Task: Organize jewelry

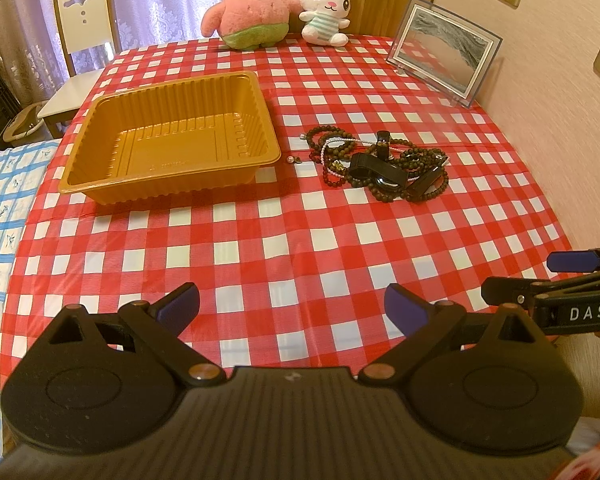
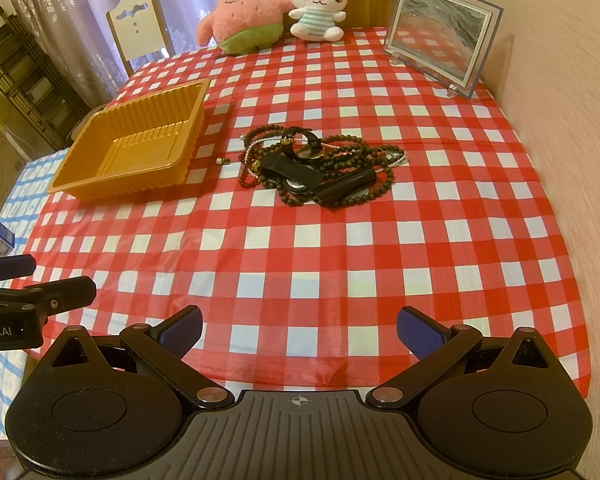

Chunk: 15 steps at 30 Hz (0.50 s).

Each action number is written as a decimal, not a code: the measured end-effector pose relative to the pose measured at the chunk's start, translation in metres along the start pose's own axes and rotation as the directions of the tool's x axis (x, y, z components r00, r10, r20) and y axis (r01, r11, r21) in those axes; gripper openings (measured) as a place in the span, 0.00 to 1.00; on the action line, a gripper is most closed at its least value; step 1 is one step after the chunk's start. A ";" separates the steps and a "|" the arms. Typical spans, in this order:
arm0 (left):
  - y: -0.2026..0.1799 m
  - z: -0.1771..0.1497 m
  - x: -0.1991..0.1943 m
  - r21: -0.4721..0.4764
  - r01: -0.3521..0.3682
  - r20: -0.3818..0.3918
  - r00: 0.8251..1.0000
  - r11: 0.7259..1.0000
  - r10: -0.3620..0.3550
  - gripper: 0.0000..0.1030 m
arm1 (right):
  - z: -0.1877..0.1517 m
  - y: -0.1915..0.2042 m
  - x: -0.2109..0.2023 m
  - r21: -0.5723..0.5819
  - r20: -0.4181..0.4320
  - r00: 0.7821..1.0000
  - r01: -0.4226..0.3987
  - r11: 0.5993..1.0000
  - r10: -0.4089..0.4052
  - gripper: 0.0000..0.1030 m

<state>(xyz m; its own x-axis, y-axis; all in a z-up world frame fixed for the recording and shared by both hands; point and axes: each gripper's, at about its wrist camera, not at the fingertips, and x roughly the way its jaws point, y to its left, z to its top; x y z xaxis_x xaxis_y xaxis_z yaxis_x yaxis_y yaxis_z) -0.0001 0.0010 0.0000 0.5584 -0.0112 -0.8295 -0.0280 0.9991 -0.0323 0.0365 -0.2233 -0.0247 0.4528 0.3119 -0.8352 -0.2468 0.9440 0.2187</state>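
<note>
A tangled pile of jewelry (image 1: 380, 166) (image 2: 320, 168), dark bead necklaces, a thin pearl strand and black watches, lies on the red-checked tablecloth. To its left stands an empty golden plastic tray (image 1: 172, 136) (image 2: 136, 144). A small pearl earring (image 1: 291, 159) (image 2: 221, 160) rests between tray and pile. My left gripper (image 1: 292, 308) is open over the near part of the table, well short of both. My right gripper (image 2: 298, 330) is open too, holding nothing, and shows at the right edge of the left wrist view (image 1: 540, 280).
A pink starfish plush (image 1: 246, 8) (image 2: 242, 12) and a white bunny plush (image 1: 326, 10) (image 2: 318, 6) sit at the table's far edge. A framed sand picture (image 1: 444, 50) (image 2: 440, 36) stands at the back right. A white chair (image 1: 80, 52) is beyond the left corner.
</note>
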 end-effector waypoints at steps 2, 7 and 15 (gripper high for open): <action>0.000 0.000 0.000 0.000 0.000 0.000 1.000 1.000 0.000 0.96 | -0.001 0.000 0.000 0.000 0.000 1.000 0.000 1.000 0.000 1.00; 0.000 0.000 0.000 -0.001 0.000 0.000 1.000 1.000 0.000 0.96 | 0.002 0.001 0.000 0.000 -0.002 1.000 0.000 1.000 0.000 1.00; 0.002 0.000 0.001 0.000 0.002 0.000 1.000 1.000 -0.002 0.96 | 0.000 0.000 0.001 0.000 -0.002 1.000 0.000 1.000 0.000 1.00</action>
<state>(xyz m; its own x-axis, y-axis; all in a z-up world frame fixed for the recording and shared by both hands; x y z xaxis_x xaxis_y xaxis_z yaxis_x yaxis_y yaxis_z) 0.0006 0.0030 -0.0004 0.5583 -0.0135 -0.8296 -0.0268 0.9991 -0.0343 0.0376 -0.2231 -0.0256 0.4509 0.3117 -0.8364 -0.2470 0.9440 0.2186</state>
